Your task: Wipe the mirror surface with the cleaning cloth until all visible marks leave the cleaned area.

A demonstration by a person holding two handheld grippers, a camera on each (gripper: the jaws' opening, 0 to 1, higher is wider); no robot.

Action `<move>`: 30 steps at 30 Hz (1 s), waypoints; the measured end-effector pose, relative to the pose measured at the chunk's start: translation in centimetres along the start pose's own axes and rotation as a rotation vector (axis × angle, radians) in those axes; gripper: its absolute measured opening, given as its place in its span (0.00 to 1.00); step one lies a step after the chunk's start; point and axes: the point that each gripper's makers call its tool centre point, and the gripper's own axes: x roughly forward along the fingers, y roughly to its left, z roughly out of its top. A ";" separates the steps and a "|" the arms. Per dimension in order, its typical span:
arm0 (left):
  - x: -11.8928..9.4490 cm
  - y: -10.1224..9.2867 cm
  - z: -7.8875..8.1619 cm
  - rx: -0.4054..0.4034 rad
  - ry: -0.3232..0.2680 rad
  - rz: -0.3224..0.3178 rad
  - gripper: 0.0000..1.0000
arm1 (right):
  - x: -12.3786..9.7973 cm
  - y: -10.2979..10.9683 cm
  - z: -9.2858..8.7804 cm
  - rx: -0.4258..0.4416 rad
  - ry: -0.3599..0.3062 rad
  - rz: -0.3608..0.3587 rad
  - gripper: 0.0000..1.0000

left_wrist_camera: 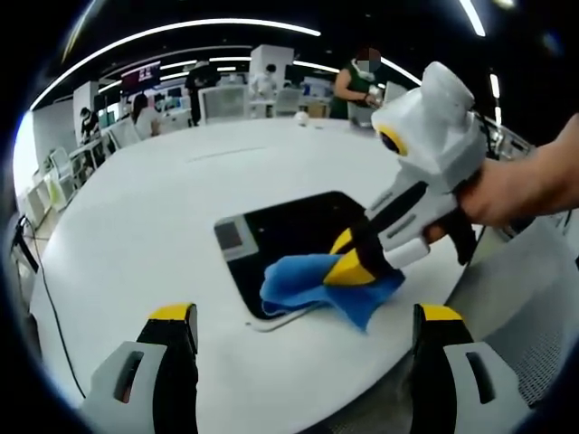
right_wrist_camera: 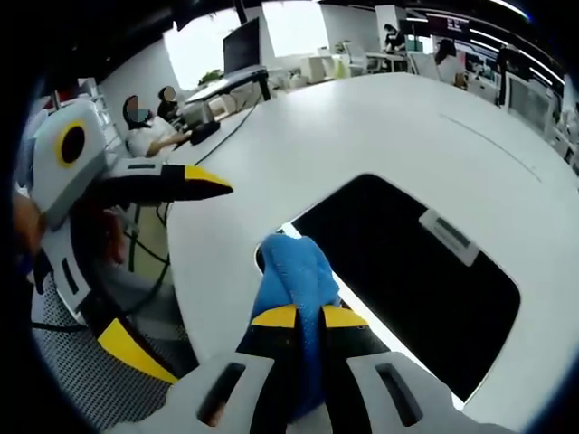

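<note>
Right tool (right_wrist_camera: 308,316) clamped on blue cleaning cloth (right_wrist_camera: 291,271), cloth pressed at mirror's near corner. Mirror (right_wrist_camera: 407,271) dark, flat on white worktop (right_wrist_camera: 389,127), long axis running toward 2 o'clock from cloth. Left tool (left_wrist_camera: 303,325) spread wide, empty, hovering off worktop edge, farther from mirror.

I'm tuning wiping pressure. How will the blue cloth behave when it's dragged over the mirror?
Probably floppy: the blue cloth bunches and folds where the right gripper pinches it. It looks light, so it may trail or fold under rather than stay flat. The mirror looks smooth and lies flat on the white table, so the cloth should glide over it.
</note>
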 end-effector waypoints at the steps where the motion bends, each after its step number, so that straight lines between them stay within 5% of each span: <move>1: 0.0 0.0 0.0 0.000 0.000 0.000 0.99 | -0.1 -0.1 -0.1 0.000 -0.001 0.000 0.03; 30: 0.1 0.0 -0.1 -0.002 0.004 -0.001 0.99 | -0.8 -0.8 -0.8 0.017 0.003 0.015 0.03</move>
